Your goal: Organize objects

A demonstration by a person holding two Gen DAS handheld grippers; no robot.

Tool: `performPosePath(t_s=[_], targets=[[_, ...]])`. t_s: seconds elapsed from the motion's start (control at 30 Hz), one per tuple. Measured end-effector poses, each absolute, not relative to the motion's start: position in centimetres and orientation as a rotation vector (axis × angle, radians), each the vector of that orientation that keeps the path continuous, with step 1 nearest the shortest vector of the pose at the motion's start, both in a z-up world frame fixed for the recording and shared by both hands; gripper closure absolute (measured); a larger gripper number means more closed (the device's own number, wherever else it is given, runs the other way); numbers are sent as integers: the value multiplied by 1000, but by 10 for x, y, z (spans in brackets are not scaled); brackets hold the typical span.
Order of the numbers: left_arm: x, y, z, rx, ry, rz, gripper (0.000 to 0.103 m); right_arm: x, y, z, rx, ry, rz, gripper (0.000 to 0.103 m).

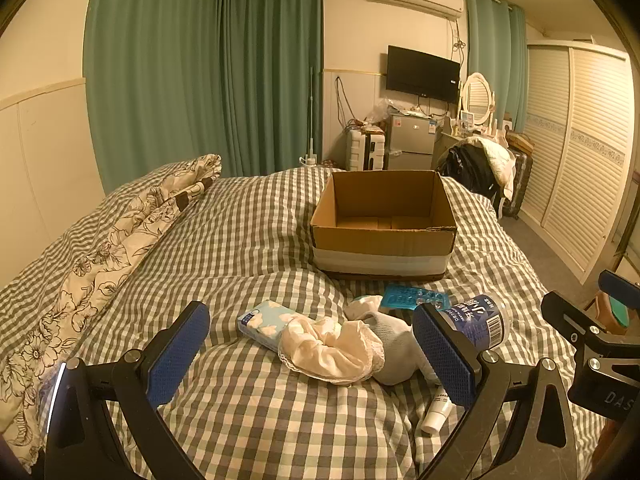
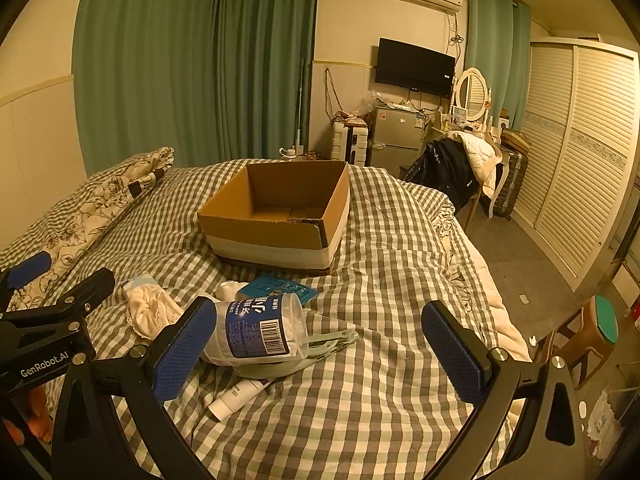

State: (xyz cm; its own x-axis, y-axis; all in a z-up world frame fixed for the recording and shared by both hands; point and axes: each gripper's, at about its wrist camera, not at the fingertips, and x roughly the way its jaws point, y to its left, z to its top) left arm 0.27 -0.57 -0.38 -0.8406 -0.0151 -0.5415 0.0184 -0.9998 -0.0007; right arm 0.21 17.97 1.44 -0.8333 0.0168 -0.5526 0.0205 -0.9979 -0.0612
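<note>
Left wrist view: left gripper point(image 1: 312, 354) held low over the checked bedspread point(image 1: 248, 240), fingers spread wide, nothing between — cream cloth point(image 1: 332, 346) just ahead, empty cardboard box point(image 1: 384, 224) beyond. Right wrist view: right gripper point(image 2: 320, 354) likewise agape above the clear labelled jar point(image 2: 256, 330) lying sideways — green curtains point(image 2: 192, 60) behind.

Left gripper point(image 1: 310, 354) and right gripper point(image 2: 320, 352) level, jaws spread wide, apparently empty

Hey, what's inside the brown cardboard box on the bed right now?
The brown cardboard box looks empty: only bare floor flaps show. Its near wall hides the front strip of the floor in both views, so something small and flat there can't be ruled out.
</note>
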Motion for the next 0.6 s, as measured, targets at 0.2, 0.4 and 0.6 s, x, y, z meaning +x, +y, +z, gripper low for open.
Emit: performPosePath(t_s=[0.2,0.4,0.6], targets=[[3,-6,-4,882,9,-2998,0,1,178,15,904,108,-2999,0],[3,-6,-4,882,10,-2998,0,2,176,16,898,116,-2997,0],[3,-6,-4,886,14,-2998,0,2,175,17,898,117,-2996,0]])
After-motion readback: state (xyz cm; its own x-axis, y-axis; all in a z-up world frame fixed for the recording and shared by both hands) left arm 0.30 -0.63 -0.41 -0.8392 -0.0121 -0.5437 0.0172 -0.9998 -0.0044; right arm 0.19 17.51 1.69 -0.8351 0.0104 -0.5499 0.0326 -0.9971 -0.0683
